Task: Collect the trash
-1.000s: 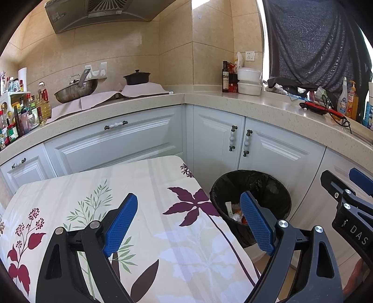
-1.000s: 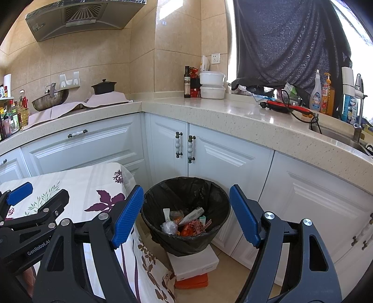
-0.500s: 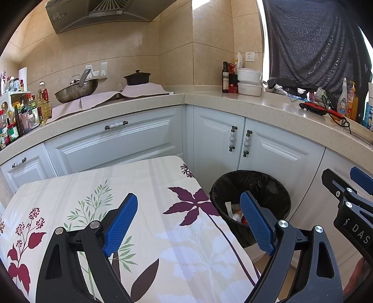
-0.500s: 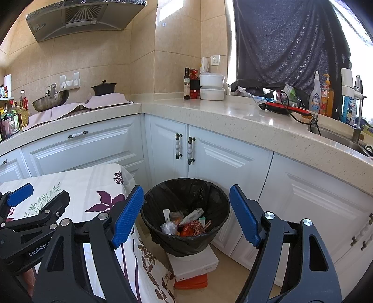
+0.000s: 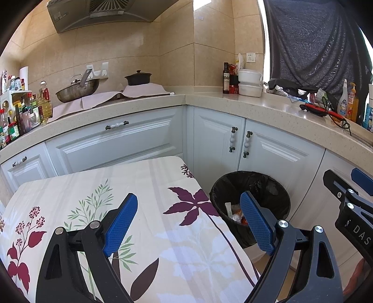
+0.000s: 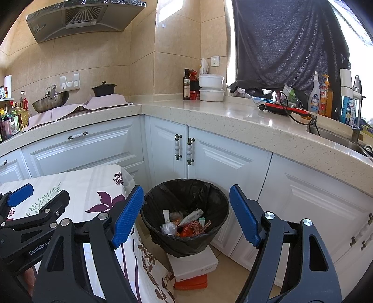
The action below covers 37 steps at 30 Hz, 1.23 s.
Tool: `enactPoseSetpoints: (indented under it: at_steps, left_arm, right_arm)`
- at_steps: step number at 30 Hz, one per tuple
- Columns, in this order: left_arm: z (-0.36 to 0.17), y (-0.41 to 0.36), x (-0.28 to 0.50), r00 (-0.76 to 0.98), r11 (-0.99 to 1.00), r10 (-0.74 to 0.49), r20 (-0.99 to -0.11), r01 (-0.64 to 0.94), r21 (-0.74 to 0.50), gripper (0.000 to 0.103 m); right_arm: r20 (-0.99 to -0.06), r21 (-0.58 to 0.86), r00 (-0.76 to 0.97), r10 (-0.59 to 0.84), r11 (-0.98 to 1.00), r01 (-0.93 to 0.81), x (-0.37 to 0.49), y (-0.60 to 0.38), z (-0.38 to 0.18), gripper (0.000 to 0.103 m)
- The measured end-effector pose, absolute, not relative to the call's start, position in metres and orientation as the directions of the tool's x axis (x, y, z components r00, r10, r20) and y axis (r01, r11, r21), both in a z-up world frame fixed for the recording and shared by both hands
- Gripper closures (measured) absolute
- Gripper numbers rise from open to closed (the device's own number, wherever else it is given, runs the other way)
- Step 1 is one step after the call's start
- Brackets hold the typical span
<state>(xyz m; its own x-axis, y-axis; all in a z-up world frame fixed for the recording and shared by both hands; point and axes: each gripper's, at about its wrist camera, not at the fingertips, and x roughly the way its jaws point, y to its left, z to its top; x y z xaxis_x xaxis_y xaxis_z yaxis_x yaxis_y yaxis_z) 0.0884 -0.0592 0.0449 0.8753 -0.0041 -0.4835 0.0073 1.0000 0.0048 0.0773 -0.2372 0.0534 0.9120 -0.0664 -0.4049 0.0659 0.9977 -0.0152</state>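
Progress check: trash looks basically collected. The bin (image 6: 185, 215), black liner, sits on the floor at the table's right, on a white box (image 6: 193, 264) stacked on an orange one. It already holds wrappers, a tube, a crumpled bag and some red scraps (image 6: 184, 225). The table (image 5: 144, 186) shows only its floral cloth; I see no loose trash on it in either view. What's left, my guess: a sweep of the counters, or nothing.

Room, biggest first: beige tiled walls, range hood (image 5: 102, 14) top left, an L-shaped speckled counter (image 6: 233, 116) over white cabinets (image 5: 112, 144). Dark cloth (image 6: 289, 44) hangs over the window at far right. Sink (image 6: 338, 139) at the right edge.

On the counter: wok (image 5: 77, 89) and dark pot (image 5: 138, 78) at the far left, white tubs (image 6: 211, 87) and an oil bottle (image 6: 186, 85) in the corner, a red corded tool (image 6: 286, 109) and spray bottles on the right.

My left gripper (image 5: 188, 225) hangs over the near right table edge, jaws wide, nothing in them. My right gripper (image 6: 186, 216) is aimed at the bin, jaws parted, empty too.
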Motion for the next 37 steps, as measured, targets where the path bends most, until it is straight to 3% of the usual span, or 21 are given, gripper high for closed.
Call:
enactPoseSetpoints:
  at_steps: [25,30,37]
  left_arm:
    - [0.046,-0.058,0.092,0.871,0.998,-0.064,-0.488,0.047,-0.046,0.014]
    - [0.044,-0.051,0.099,0.862,1.0,-0.006,-0.508,0.015,0.014,0.014]
    - [0.02,0.01,0.112,0.796,0.991,0.133,-0.591,-0.127,0.052,0.014]
  right_arm:
    - [-0.407,-0.015,0.911,-0.065,0.998,0.064,0.077,-0.239,0.053,0.028]
    - [-0.412,-0.006,0.91,-0.039,0.999,0.04,0.08,-0.234,0.05,0.028]
    - [-0.427,0.04,0.896,0.123,0.992,-0.117,0.108,-0.193,0.055,0.015]
